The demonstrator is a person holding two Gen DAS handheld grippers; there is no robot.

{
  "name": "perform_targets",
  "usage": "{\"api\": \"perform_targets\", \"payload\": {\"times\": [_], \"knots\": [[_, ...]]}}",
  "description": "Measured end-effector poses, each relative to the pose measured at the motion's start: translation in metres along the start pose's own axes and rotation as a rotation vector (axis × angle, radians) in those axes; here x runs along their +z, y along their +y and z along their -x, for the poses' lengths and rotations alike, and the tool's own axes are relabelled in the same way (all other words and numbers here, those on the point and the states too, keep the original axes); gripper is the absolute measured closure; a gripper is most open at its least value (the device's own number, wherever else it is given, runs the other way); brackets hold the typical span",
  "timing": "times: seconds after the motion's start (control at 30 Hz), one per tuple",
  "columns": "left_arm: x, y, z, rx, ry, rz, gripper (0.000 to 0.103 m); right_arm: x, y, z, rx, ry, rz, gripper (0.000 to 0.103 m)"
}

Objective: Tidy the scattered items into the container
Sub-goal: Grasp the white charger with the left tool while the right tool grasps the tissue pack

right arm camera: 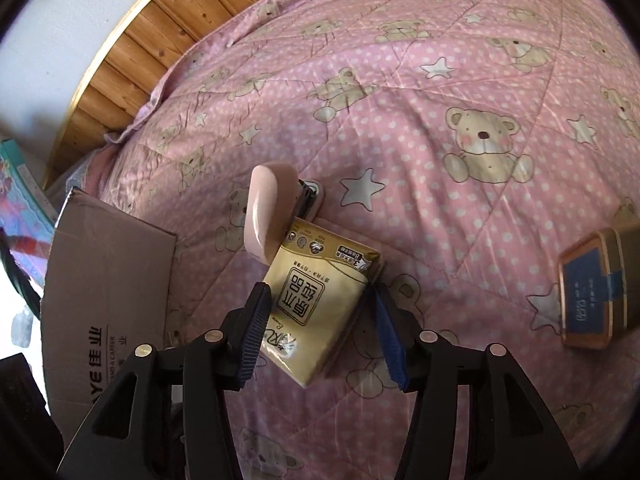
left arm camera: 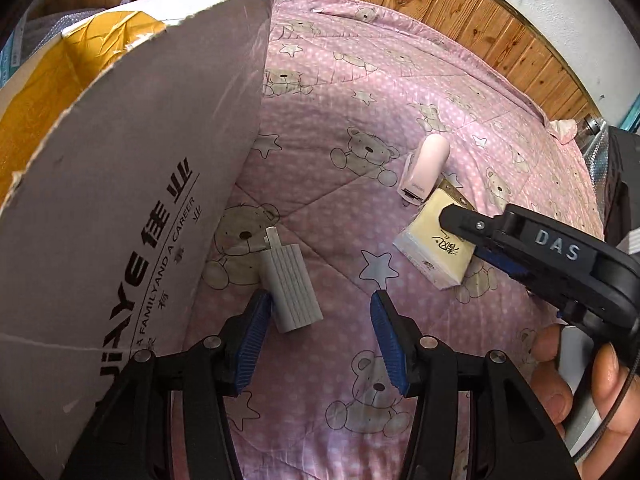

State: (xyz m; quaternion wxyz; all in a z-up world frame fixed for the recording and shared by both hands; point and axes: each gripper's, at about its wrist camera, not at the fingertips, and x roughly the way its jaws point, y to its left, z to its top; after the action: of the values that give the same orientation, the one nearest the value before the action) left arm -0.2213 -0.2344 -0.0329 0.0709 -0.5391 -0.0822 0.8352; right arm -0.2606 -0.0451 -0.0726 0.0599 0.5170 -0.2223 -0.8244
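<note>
Honestly, the risk here is mostly about sloppy grabs on a soft bed. The left hand-held gripper (left arm camera: 320,312) is spread wide over the pink bear quilt (left arm camera: 400,92), with the grey ribbed block (left arm camera: 290,288) lying right against its left pad, not between the two. Close now and I'd guess it just shoves the block sideways toward the cardboard box (left arm camera: 120,200) instead of pinching it.

The right hand-held gripper (right arm camera: 320,312) is also spread, straddling the gold tissue pack (right arm camera: 316,308), not squeezing yet as far as I can tell. The pack is soft, so it could squash or slip out if caught only by a corner. Worse, the pink stapler (right arm camera: 268,212) leans on the pack's far end, so lifting the pack probably tips or drags it.

There's also a tin with a blue label (right arm camera: 592,292) off to the right, well apart. The box flap stands tall beside the left gripper, so anything carried over could clip it. Both grippers work near each other too, so bumping is possible.
</note>
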Motion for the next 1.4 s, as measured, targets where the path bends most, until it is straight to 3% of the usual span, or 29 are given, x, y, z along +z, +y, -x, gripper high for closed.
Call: {"api": "perform_targets", "payload": {"times": [0.13,0.2,0.27,0.33,0.37,0.47,0.57,0.67,0.7,0.73,0.8,0.9,0.93,1.07,1.13,1.33,1.4], "knots": [[0.0,0.003,-0.008,-0.001,0.011,0.004,0.049,-0.006,0.004,0.005,0.04,0.009,0.098,0.068],[-0.002,0.003,-0.009,0.003,0.01,-0.003,0.049,-0.015,0.001,0.018,0.06,0.013,0.143,0.073],[-0.002,0.004,-0.01,-0.004,0.011,-0.01,0.057,-0.027,-0.007,0.034,0.08,0.028,0.168,0.077],[-0.003,0.006,-0.008,0.0,0.003,-0.019,0.077,-0.042,-0.017,0.052,0.082,0.039,0.183,0.079],[-0.004,0.006,-0.007,-0.013,0.003,-0.026,0.08,-0.05,-0.022,0.062,0.08,0.044,0.189,0.08],[-0.011,0.003,0.003,-0.038,-0.009,-0.046,0.081,-0.07,-0.035,0.094,0.068,0.084,0.236,0.08],[-0.021,0.004,0.015,-0.079,0.006,-0.051,0.081,-0.089,-0.041,0.11,-0.007,0.159,0.349,0.079],[-0.032,0.003,0.015,-0.082,0.04,-0.068,0.079,-0.095,-0.055,0.105,-0.047,0.152,0.322,0.074],[-0.034,0.002,0.012,-0.07,0.05,-0.073,0.073,-0.096,-0.059,0.099,-0.047,0.155,0.293,0.071],[-0.035,0.003,0.008,-0.046,0.054,-0.069,0.066,-0.096,-0.064,0.096,-0.035,0.135,0.257,0.059],[-0.034,0.003,0.006,-0.03,0.014,-0.068,0.063,-0.099,-0.07,0.093,-0.026,0.102,0.191,0.049],[-0.036,-0.004,0.006,-0.008,-0.014,-0.122,0.066,-0.104,-0.069,0.088,-0.005,0.047,0.146,0.042],[-0.038,-0.007,0.006,0.003,-0.02,-0.141,0.08,-0.107,-0.063,0.088,-0.018,0.03,0.175,0.042],[-0.053,-0.012,0.017,0.017,-0.006,-0.165,0.081,-0.114,-0.053,0.093,0.021,0.022,0.219,0.069],[-0.064,-0.013,0.026,0.013,0.002,-0.165,0.081,-0.118,-0.046,0.107,0.019,-0.006,0.255,0.076],[-0.1,-0.017,0.054,0.049,0.019,-0.189,0.081,-0.136,-0.036,0.126,-0.022,0.008,0.362,0.076],[-0.111,-0.017,0.05,0.075,0.041,-0.192,0.08,-0.144,-0.038,0.111,0.003,0.066,0.367,0.069]]}}
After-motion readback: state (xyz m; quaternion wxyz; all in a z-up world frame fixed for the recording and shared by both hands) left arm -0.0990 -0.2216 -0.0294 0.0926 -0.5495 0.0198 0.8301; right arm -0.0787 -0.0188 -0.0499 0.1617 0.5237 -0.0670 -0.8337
